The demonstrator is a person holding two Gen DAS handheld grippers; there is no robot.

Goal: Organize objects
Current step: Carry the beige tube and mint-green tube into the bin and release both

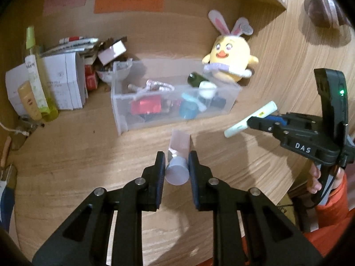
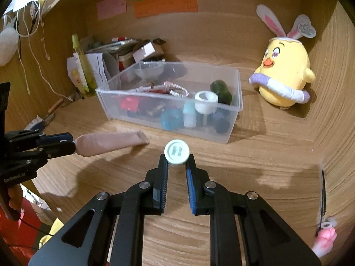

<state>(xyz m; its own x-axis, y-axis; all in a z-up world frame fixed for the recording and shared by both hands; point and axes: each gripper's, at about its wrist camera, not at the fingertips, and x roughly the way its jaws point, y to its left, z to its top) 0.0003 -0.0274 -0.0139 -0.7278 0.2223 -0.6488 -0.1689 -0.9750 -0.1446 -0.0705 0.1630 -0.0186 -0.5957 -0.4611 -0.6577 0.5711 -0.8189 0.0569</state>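
Your left gripper [image 1: 176, 166] clamps the pink tube [image 1: 179, 155], long axis pointing to twelve o'clock at the clear bin [image 1: 124, 119]; right gripper [image 2: 176, 166] pinches the pale-green tube [image 2: 176, 151], equally near.

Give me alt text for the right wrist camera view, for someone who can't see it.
The right gripper holds a pale green tube end-on, its jaws closed on it, above a wooden desk. Ahead sits a clear plastic bin of small items, with a yellow chick plush to its right. At left, the left gripper grips a beige squeeze tube.
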